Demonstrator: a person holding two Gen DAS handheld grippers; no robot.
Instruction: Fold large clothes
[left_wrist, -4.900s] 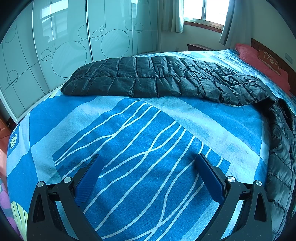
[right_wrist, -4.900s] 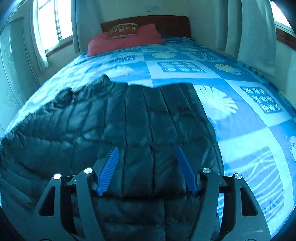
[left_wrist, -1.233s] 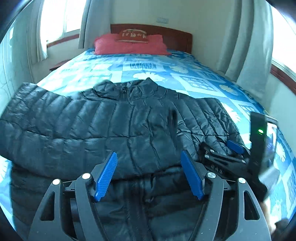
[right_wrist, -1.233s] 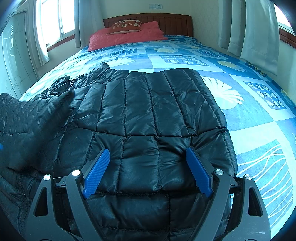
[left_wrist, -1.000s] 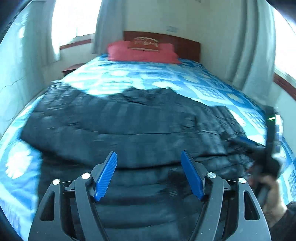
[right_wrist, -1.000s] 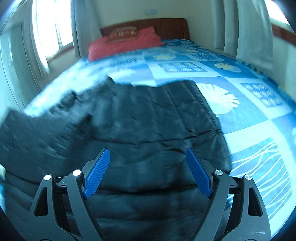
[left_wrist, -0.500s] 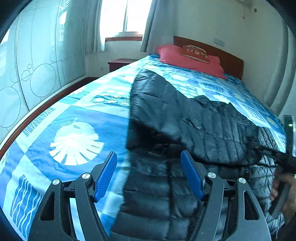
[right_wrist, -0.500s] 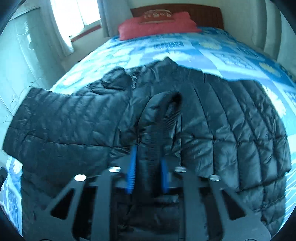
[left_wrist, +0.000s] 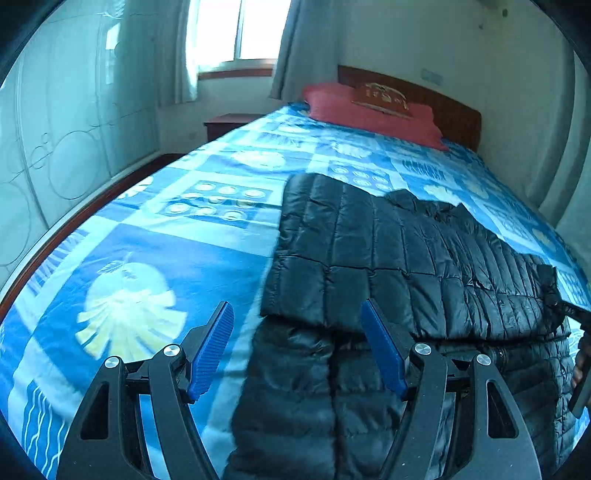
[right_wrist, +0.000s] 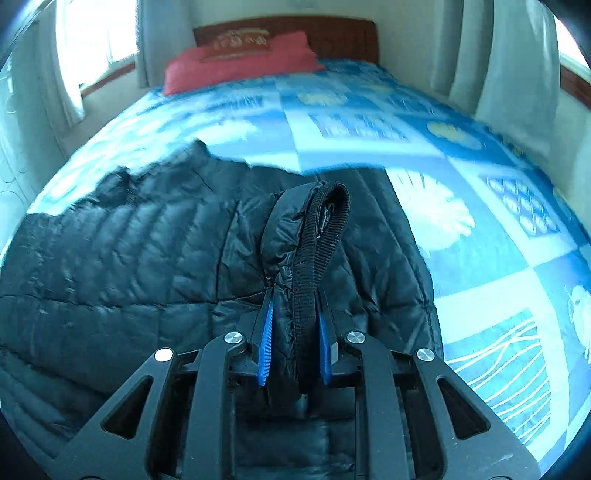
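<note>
While the black puffer jacket (left_wrist: 424, 266) lies spread across the foot end of the bed, one of its sleeves is folded over the body, and my right claw (right_wrist: 295, 332) has its blue fingers (right_wrist: 266, 332) pinched tight on that sleeve's ribbed cuff (right_wrist: 325, 236). The cuff stands up in a loop above the jaws, with the quilted body of the jacket beneath it. My left claw (left_wrist: 295, 347) hangs wide and holds nothing; its left finger (left_wrist: 210, 350) is over the bare bedspread and its right finger (left_wrist: 382, 350) is over the jacket, so the garment's left edge runs between them. From that side I see the folded sleeve lying as a flat quilted panel over the jacket's chest, its shoulder end toward the left edge of the bed, with the collar (left_wrist: 417, 201) peeking out beyond it toward the headboard.

Under the jacket is a blue patchwork bedspread (left_wrist: 155, 236) with pale leaf and wave prints. A red pillow (left_wrist: 369, 110) rests at the head of the bed against the dark wooden headboard (left_wrist: 454, 110). A small wooden nightstand (left_wrist: 225, 123) stands beside the bed's left edge near the window (left_wrist: 236, 33), and grey curtains (right_wrist: 517, 70) hang along the right side.
</note>
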